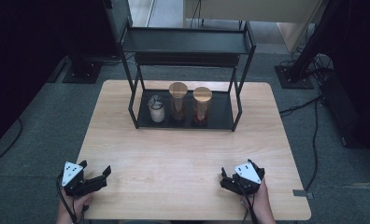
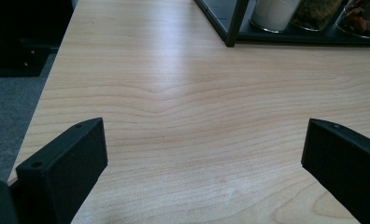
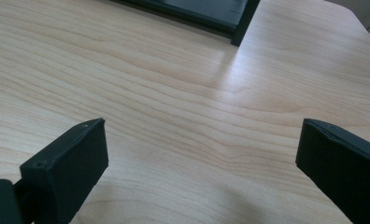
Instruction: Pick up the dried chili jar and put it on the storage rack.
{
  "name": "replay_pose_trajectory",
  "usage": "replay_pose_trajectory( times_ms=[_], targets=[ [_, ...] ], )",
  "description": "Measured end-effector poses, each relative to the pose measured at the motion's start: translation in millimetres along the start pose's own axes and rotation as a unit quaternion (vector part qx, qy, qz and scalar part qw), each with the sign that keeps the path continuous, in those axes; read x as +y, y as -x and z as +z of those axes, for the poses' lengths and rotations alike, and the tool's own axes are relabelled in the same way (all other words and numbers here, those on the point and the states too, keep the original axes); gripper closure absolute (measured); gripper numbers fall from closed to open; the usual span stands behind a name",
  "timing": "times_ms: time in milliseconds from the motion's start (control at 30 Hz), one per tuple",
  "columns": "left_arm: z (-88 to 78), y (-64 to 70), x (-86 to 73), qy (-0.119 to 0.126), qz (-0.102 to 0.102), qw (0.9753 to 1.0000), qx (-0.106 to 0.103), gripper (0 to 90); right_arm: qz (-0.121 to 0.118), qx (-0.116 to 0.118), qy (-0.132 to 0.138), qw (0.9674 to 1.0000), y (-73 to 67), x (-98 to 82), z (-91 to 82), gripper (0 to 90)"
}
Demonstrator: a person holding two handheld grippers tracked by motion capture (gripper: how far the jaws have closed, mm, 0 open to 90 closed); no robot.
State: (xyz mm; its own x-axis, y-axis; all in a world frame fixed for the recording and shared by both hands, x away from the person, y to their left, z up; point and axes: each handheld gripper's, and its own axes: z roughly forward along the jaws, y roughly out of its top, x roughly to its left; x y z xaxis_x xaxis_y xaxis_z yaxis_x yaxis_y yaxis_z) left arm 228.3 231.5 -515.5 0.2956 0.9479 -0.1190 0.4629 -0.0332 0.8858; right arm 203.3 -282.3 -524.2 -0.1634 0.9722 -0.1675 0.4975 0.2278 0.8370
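Both your left claw [image 1: 95, 176] and right claw [image 1: 230, 179] are wide and empty, so reaching carelessly under the rack [image 1: 237, 105] may topple a jar [image 1: 178, 100].

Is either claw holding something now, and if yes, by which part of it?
Nothing is held. The left claw and the right claw are both open above the bare table, with only wood between their jaws. The three jars stand untouched on the rack.

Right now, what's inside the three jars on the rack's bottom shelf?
The left jar holds something white, the middle jar brownish-green bits, the right jar reddish-orange pieces. Wooden lids cover the taller two from above. What the contents actually are is too blurred to tell.
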Motion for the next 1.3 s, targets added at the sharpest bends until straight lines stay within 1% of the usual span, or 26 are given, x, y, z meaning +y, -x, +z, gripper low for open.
replay_pose_trajectory(
  times_ms=[67,200,267,567,833,1200,1300],
  targets=[
    [0.0,-0.1,0.0,0.001,-0.001,1.0,0.0,0.5,0.001,0.002,0.0,1.0,1.7,-0.9,-1.1,2.4],
    [0.2,-0.1,0.1,0.0,-0.001,1.0,0.0,0.5,-0.016,-0.011,-0.006,0.9998,4.2,-3.5,-2.5,2.4],
    [0.2,0.0,0.1,-0.001,-0.001,1.0,0.0,0.5,-0.02,-0.016,-0.008,0.9997,7.4,-5.2,-3.8,2.4],
    [0.2,0.3,0.0,0.0,-0.001,1.0,0.002,0.5,-0.006,-0.03,-0.008,0.9995,25.2,-12.4,-9.9,2.4],
    [0.3,0.5,0.0,0.0,0.0,1.0,0.003,0.5,-0.01,-0.045,-0.012,0.9989,36.2,-17.7,-13.9,2.4],
    [0.2,0.6,0.1,0.0,0.002,1.0,0.004,0.5,0.005,-0.066,-0.016,0.9977,59.7,-26.7,-20.4,2.3],
    [0.2,0.7,0.0,0.0,0.002,1.0,0.005,0.5,0.005,-0.074,-0.018,0.9971,66.2,-29.0,-21.7,2.3]
  ],
)
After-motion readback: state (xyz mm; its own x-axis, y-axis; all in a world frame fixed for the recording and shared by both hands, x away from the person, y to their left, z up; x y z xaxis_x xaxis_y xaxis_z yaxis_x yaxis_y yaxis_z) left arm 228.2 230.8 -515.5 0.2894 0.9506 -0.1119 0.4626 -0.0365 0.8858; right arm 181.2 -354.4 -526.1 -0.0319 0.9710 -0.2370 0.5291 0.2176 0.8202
